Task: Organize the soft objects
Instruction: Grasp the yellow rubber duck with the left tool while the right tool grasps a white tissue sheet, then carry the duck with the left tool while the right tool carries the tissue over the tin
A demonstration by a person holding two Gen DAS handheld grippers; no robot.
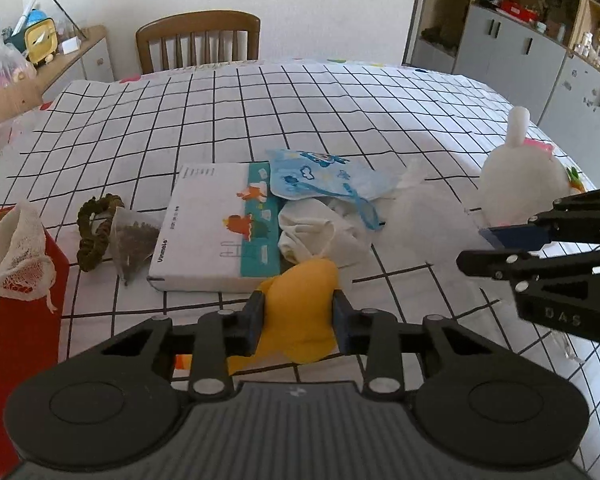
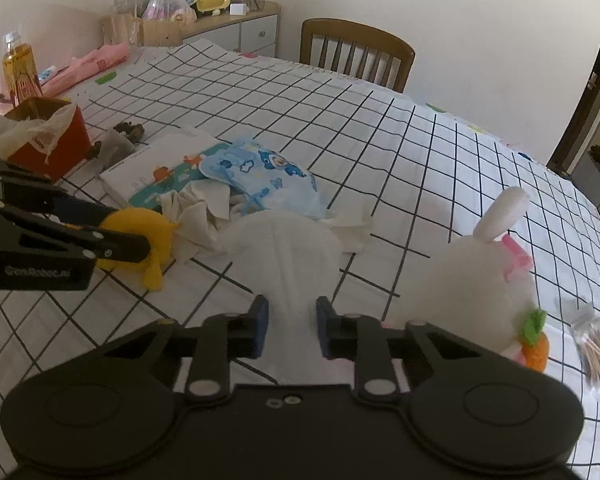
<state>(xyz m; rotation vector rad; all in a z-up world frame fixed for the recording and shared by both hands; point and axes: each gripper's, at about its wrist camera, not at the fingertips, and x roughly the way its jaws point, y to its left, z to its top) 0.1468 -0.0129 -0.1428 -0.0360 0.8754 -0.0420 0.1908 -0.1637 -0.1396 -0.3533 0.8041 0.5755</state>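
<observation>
On the grid-checked tablecloth [image 1: 340, 112], left tongs [image 1: 299, 312] clamp a yellow plush [image 1: 300, 300]; right tongs [image 2: 288, 322] pinch a white pad [image 2: 284, 248].

Grid-checked tablecloth [image 1: 300, 120]; white box [image 1: 216, 232], red box [image 2: 52, 136] (left edge), plush rabbit [image 2: 488, 280], toothpick bag [image 2: 596, 348]

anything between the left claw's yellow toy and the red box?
Nothing visible. The left claw is shut on the yellow plush; the red box sits to its left, only bare checked tablecloth between. White gauze drapes over its rim.
</observation>
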